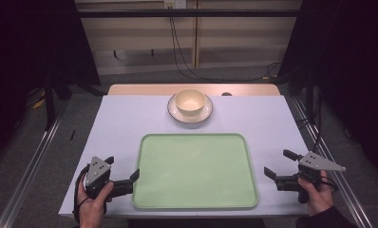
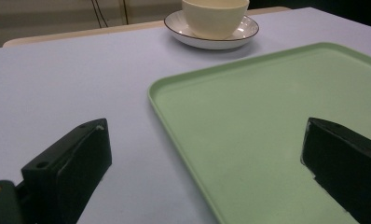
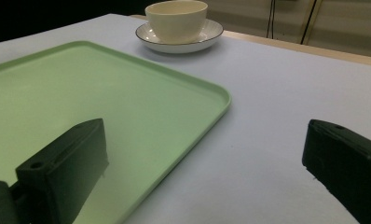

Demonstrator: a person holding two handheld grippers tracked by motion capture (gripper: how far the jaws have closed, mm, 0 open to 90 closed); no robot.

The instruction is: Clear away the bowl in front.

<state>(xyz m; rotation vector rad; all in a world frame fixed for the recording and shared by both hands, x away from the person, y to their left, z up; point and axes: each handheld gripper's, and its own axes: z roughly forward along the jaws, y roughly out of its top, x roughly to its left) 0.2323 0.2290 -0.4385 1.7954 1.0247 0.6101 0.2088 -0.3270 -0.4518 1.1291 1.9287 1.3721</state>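
Green tray (image 1: 195,171) lies at the table's (image 1: 125,118) near edge between both grippers: left gripper (image 1: 123,167), jaws apart and empty, straddles its left rim; right gripper (image 1: 278,163), also apart, sits just beside its right rim.

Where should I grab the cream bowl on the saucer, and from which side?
Grip the cream bowl by its rim, one jaw inside and one outside, coming down from above on the near side. It stands upright and open on the saucer, and its wall looks too wide to span; the rim is probably the easiest hold.
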